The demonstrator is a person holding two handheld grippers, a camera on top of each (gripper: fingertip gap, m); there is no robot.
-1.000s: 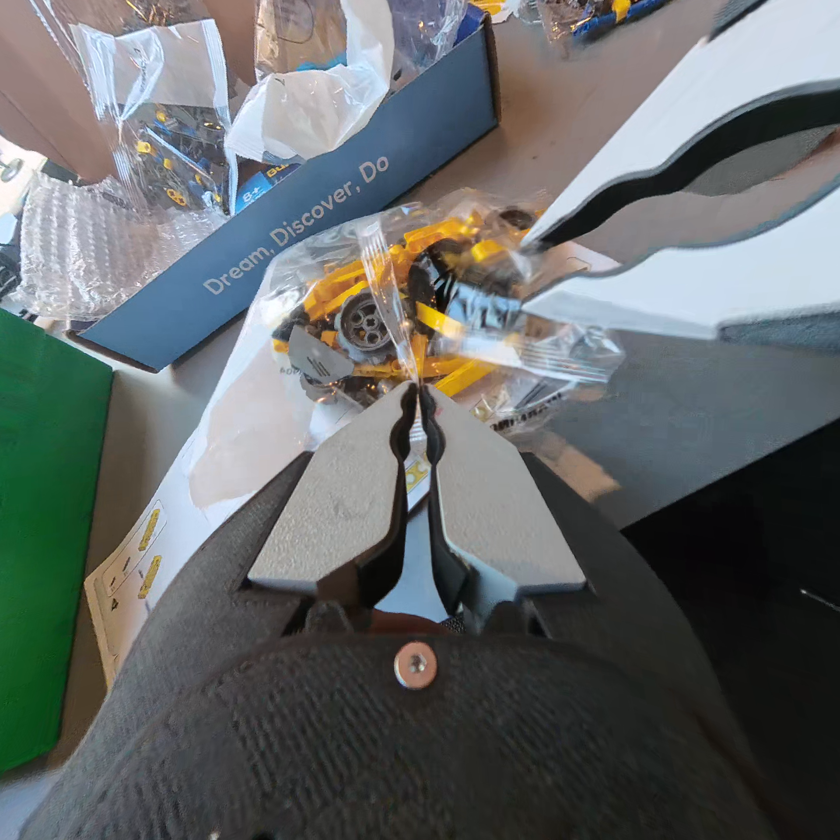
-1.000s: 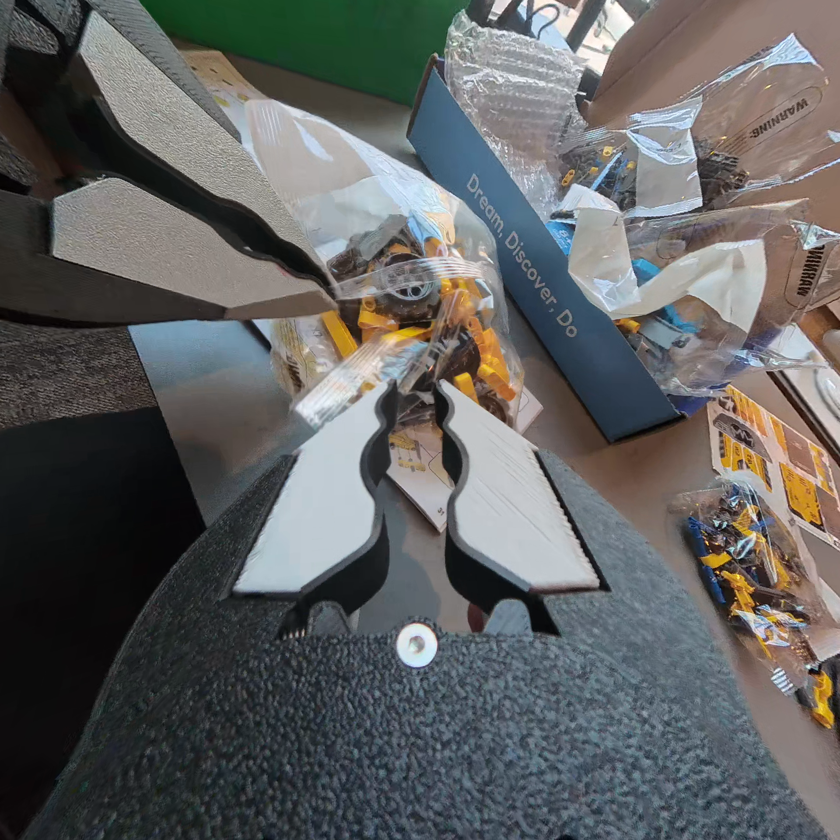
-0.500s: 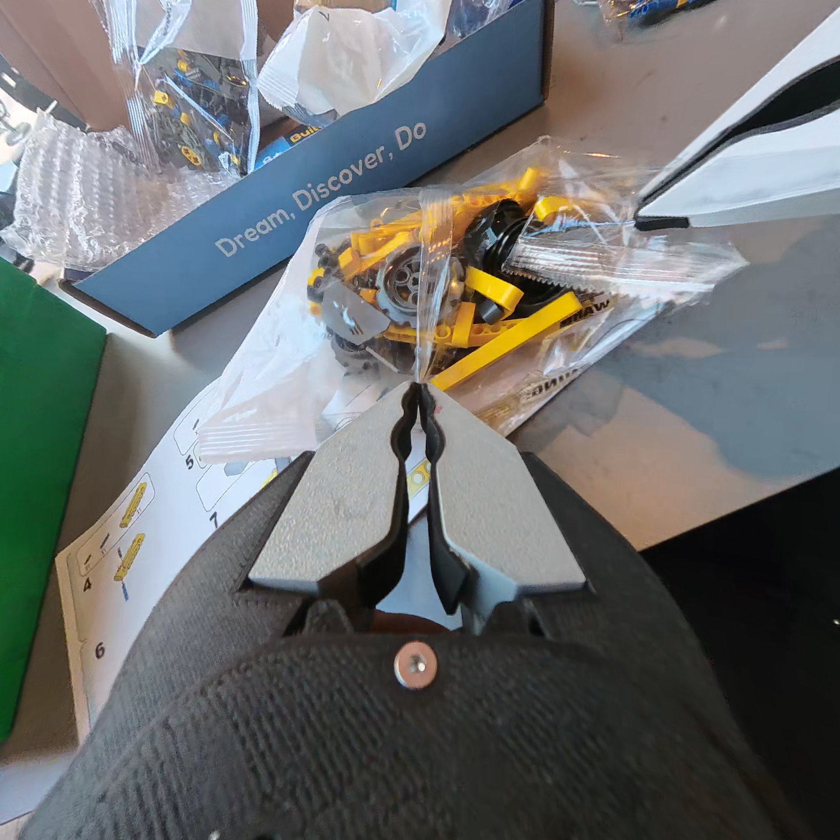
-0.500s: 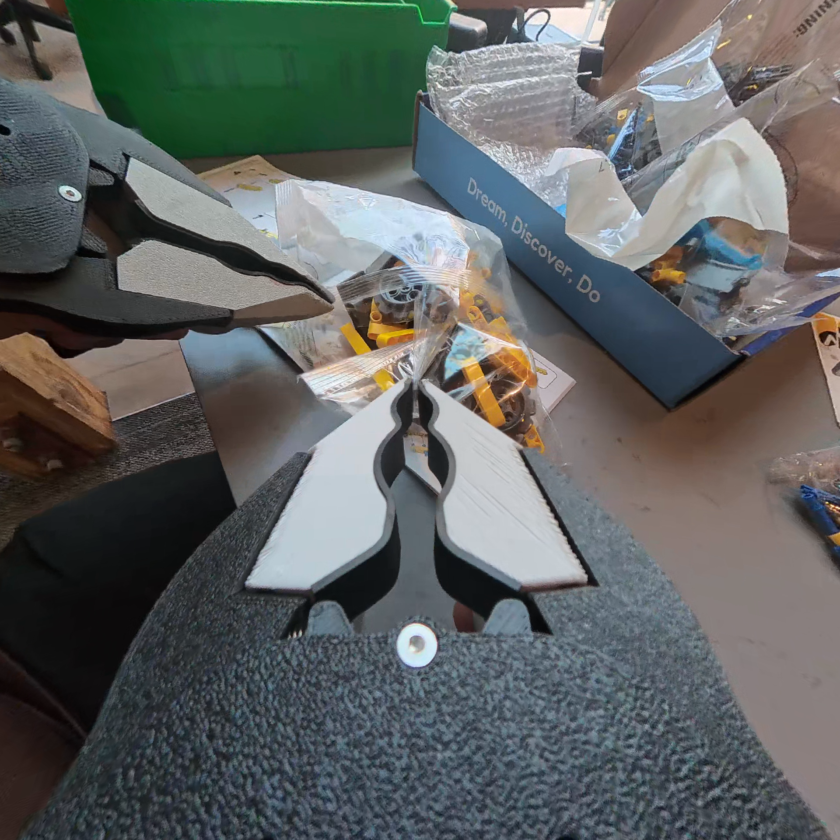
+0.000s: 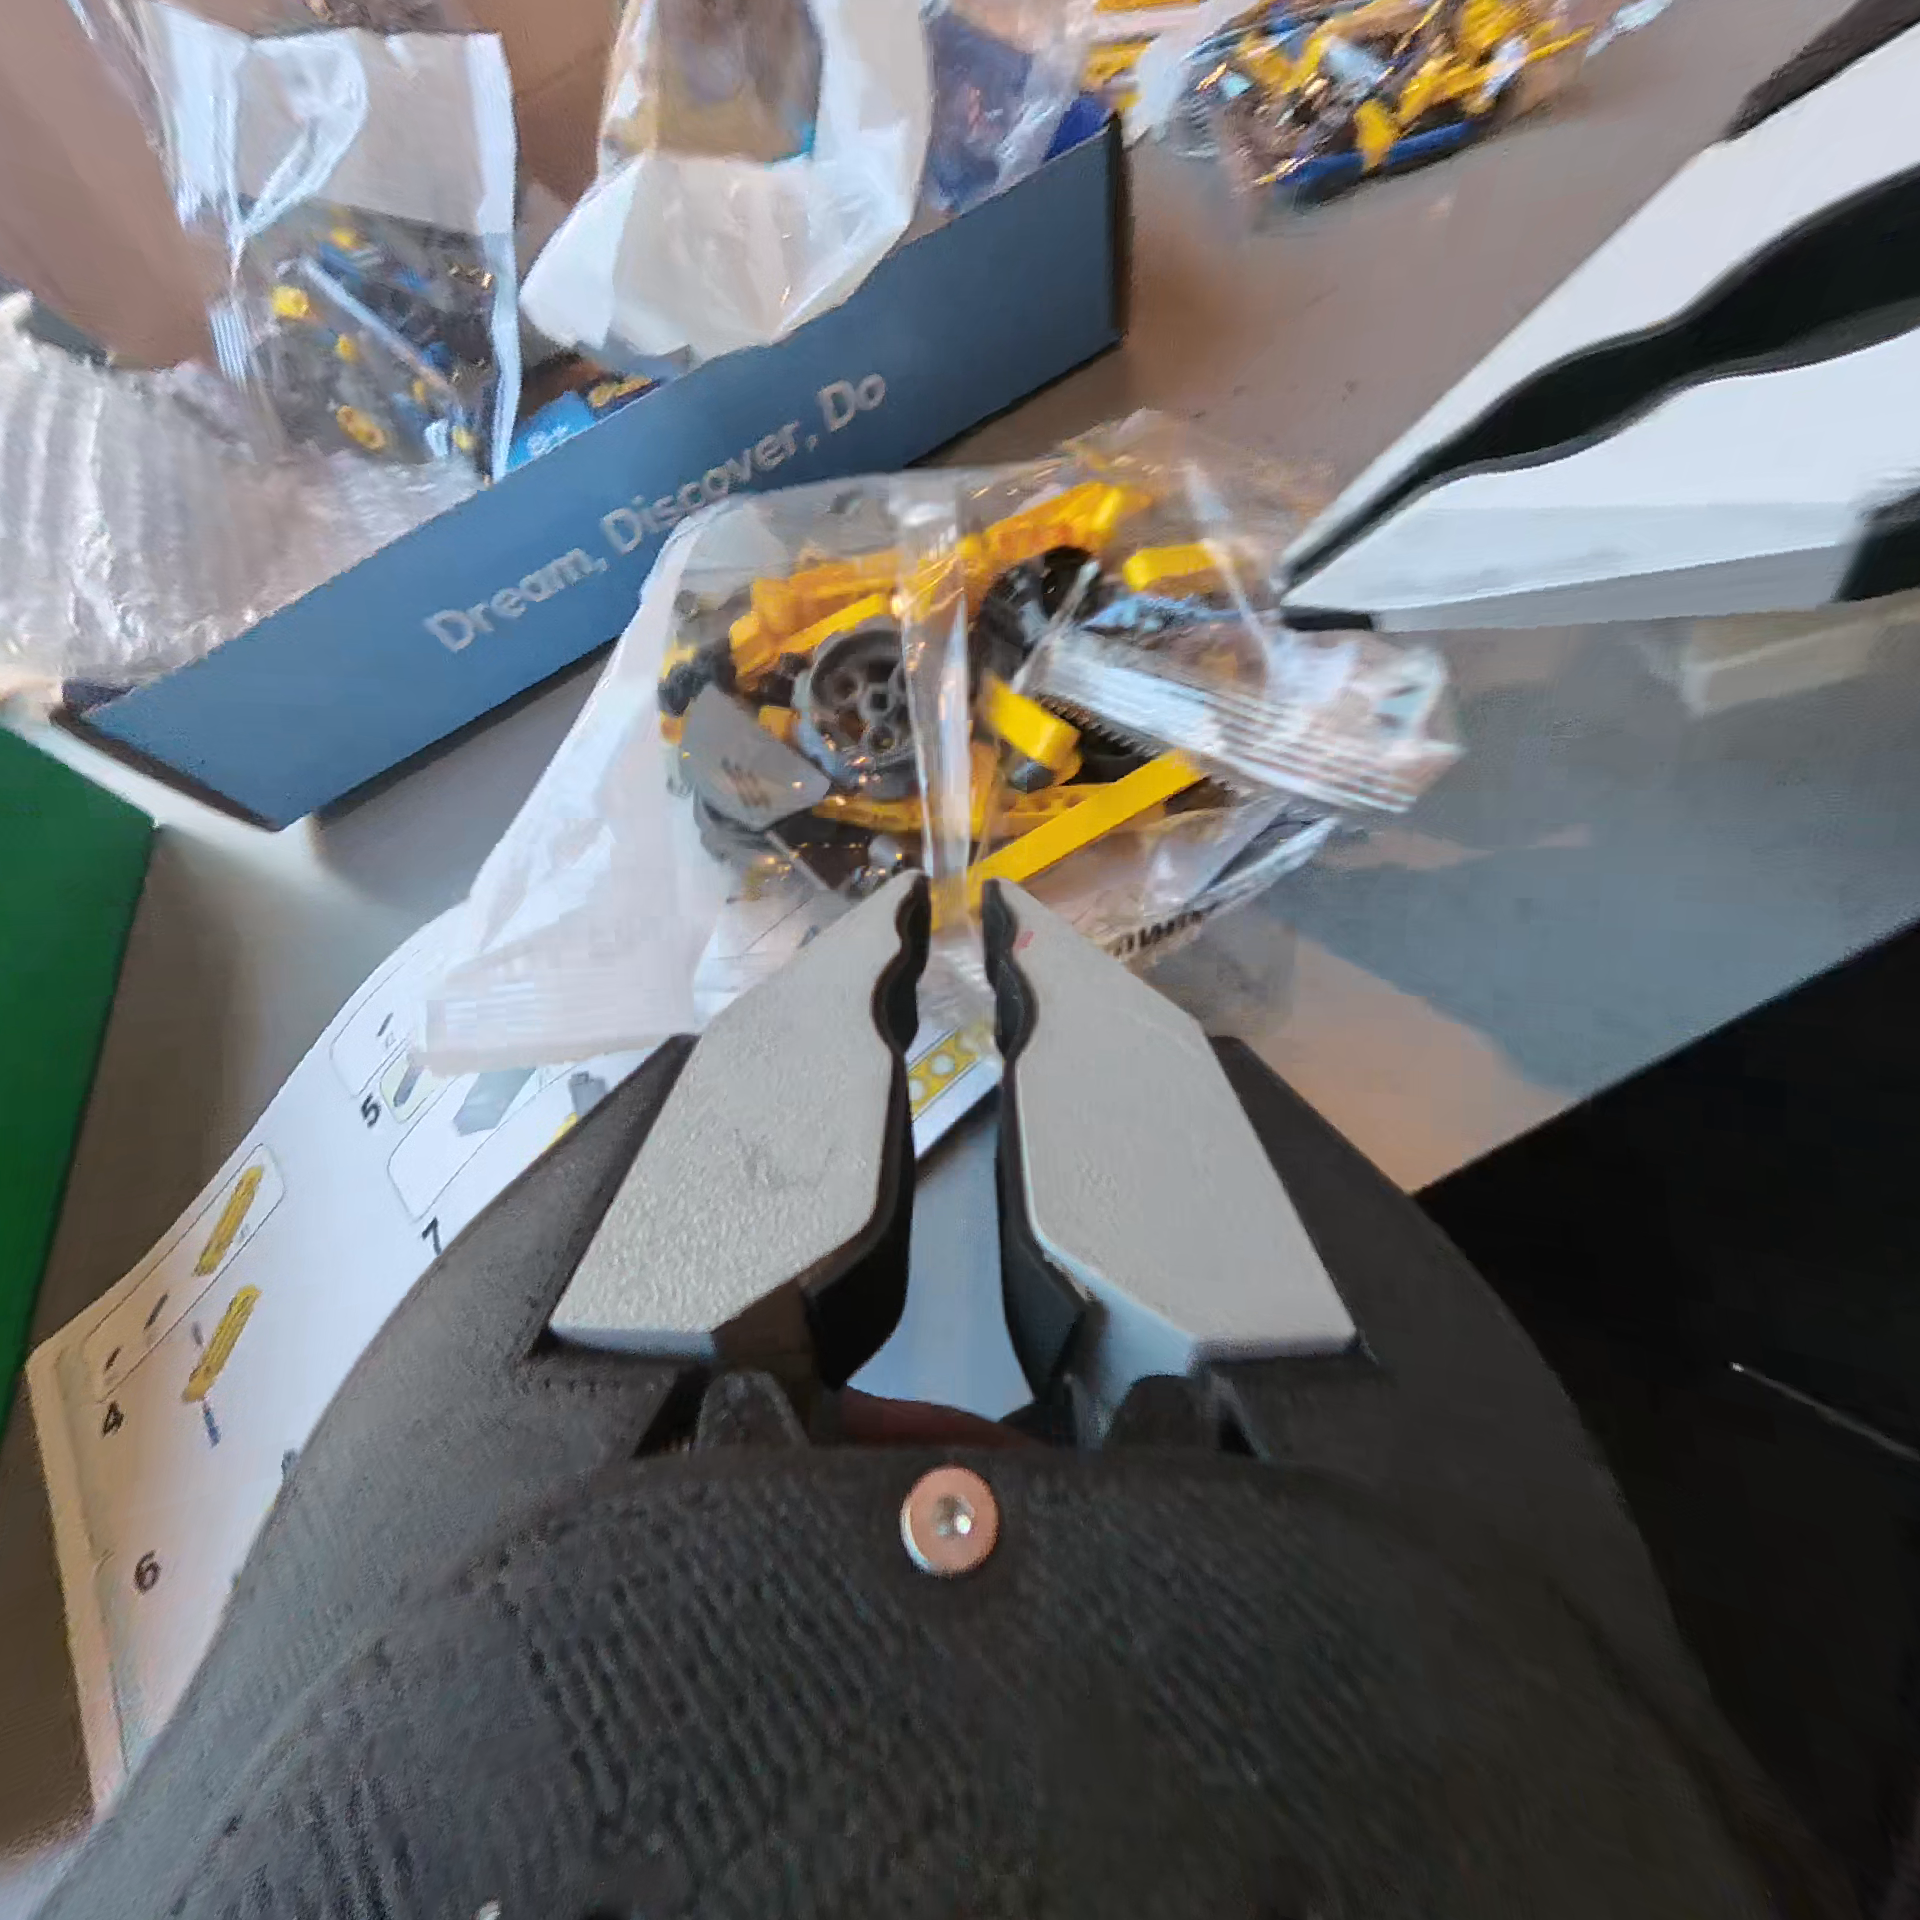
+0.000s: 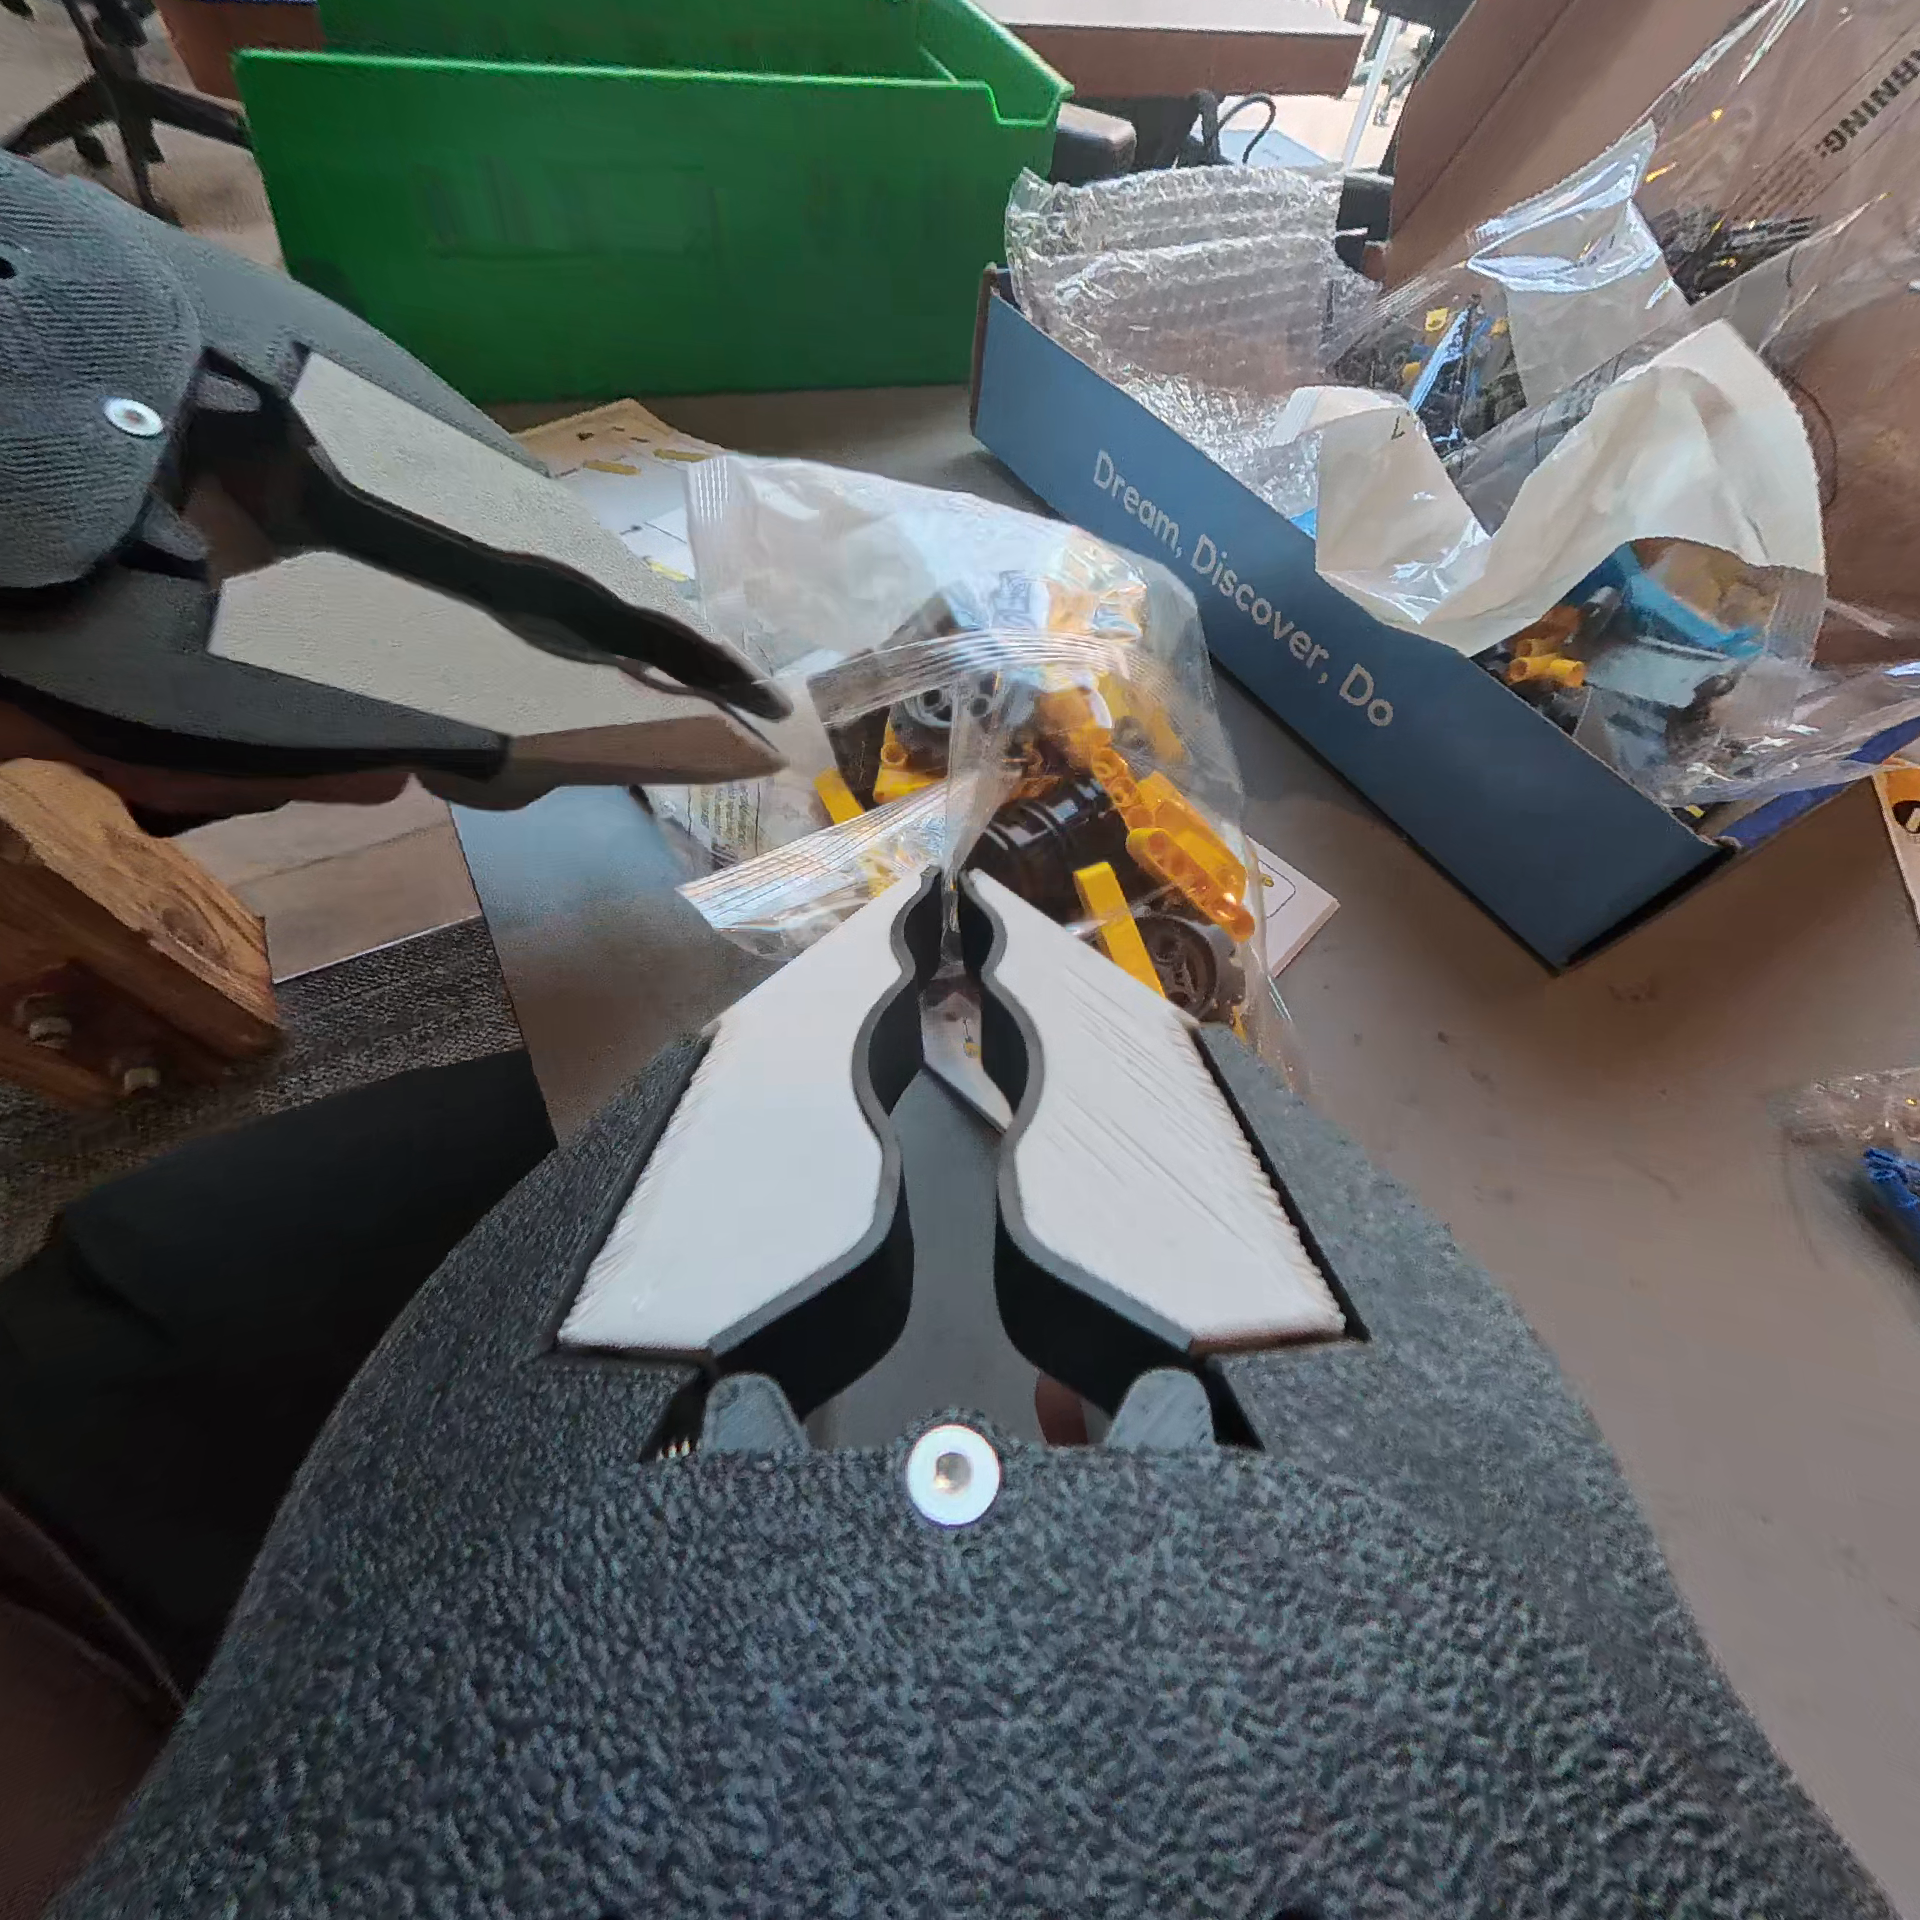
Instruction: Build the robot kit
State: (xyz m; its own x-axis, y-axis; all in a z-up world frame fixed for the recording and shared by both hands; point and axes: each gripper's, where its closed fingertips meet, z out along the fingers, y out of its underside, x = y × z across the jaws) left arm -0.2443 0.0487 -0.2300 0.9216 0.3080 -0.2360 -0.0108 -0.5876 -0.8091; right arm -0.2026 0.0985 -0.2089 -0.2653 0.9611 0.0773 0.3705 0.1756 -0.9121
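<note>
Left wrist view first: the left gripper (image 5: 954, 896) has its two grey fingers a little parted, and we see a standing fold of the clear bag (image 5: 1039, 582) running down into the narrow gap between the tips. We cannot make out any squeeze on the film there. The bag lies on the grey table (image 5: 1403, 343), partly over a printed instruction sheet (image 5: 260, 1299). It is packed with yellow, grey and black building pieces, a grey wheel hub among them.

From the other side, the right gripper (image 6: 948, 885) has its white fingers drawn nearly together at the tips, with a peak of the bag's film pinched between them. In the left view those same white tips meet right at the bag's ribbed, sealed edge.

Just behind the bag stands a low blue box (image 5: 623, 582) with pale lettering on its wall, stuffed with more clear bags of parts and a white wrapper. Bubble wrap (image 6: 1174, 270) fills its far end. Farther back sits a green bin (image 6: 623, 208), well apart from both grippers — and another bag of blue and yellow parts (image 5: 1382, 73) lies blurred on the table beyond the box.
</note>
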